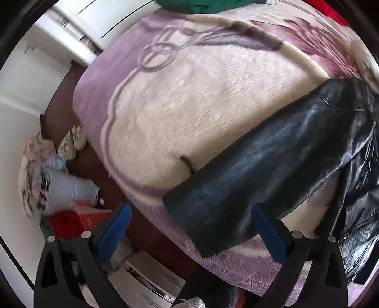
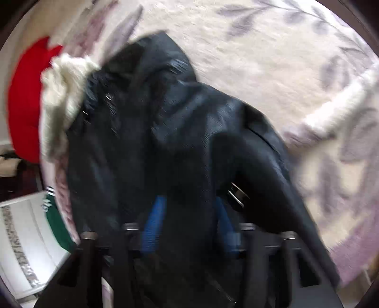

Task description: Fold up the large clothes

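A black leather jacket [image 1: 272,161] lies on the bed, one sleeve stretched toward the bed's near edge. My left gripper [image 1: 191,213] is open and empty, its blue pads either side of the sleeve's cuff end, just above it. In the right wrist view the jacket [image 2: 165,132] is bunched and lifted, blurred by motion. My right gripper [image 2: 187,208] is shut on a fold of the jacket between its blue pads. A metal buckle [image 2: 236,193] hangs beside the right pad.
A cream and lilac fleece blanket [image 1: 189,101] covers the bed. A green garment [image 1: 203,6] lies at the far edge; red [image 2: 23,101] and white knit [image 2: 64,94] clothes lie at the left. Bags, boxes and shoes [image 1: 73,142] sit on the dark floor beside the bed.
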Motion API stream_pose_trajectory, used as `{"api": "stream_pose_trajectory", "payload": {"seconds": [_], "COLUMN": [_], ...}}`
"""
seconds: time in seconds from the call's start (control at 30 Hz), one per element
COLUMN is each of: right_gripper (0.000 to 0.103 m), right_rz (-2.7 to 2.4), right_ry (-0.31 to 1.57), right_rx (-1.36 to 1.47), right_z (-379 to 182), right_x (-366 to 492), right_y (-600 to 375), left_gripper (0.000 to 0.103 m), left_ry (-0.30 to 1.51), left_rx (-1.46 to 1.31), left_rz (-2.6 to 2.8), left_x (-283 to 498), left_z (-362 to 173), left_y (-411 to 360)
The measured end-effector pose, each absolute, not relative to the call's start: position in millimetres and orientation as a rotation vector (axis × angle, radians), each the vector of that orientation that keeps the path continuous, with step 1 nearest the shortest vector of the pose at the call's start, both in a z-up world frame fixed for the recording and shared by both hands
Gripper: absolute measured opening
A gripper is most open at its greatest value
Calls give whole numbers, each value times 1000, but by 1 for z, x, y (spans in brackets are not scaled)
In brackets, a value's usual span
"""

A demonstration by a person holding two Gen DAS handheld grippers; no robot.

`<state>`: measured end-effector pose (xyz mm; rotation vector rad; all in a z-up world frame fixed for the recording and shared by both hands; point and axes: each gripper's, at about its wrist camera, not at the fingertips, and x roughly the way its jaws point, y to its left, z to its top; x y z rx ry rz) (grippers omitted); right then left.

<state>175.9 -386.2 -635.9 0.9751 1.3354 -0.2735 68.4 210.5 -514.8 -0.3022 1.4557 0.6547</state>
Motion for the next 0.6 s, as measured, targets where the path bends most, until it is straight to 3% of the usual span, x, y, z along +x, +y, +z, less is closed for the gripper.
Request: {"api": "stream_pose_trajectory", "payload": {"seconds": [0.2, 0.23, 0.3, 0.33, 0.47, 0.5, 0.6], "right_gripper": [8, 13, 46, 52, 54, 54, 55], "right_rz": [-253, -248, -196, -155, -91, -78, -25], "right_ry": [1210, 1262, 1387, 1425, 1453, 1456, 1475], "right_rx": [842, 792, 700, 700, 743, 756, 793], "right_z": [-616, -617, -624, -622, -616, -617, -615], "right_x": [163, 163, 170, 156, 126, 122, 103], "right_y": [-389, -389, -378, -377, -370, -367, -360], "left_gripper": [103, 103, 103, 103, 100, 91, 86], "left_ry": [1432, 1434, 1418, 1402, 1224, 1145, 983], "left_rx": [-444, -493, -648, -738, -1233, -1377, -1594], "left_rz": [738, 743, 733, 725, 670, 661, 700], "left_x": [27, 20, 8, 2, -25, -31, -34], "left_z": [-514, -517, -525, -530, -570, -590, -625], "left_y": [200, 198, 197, 198, 210, 215, 226]}}
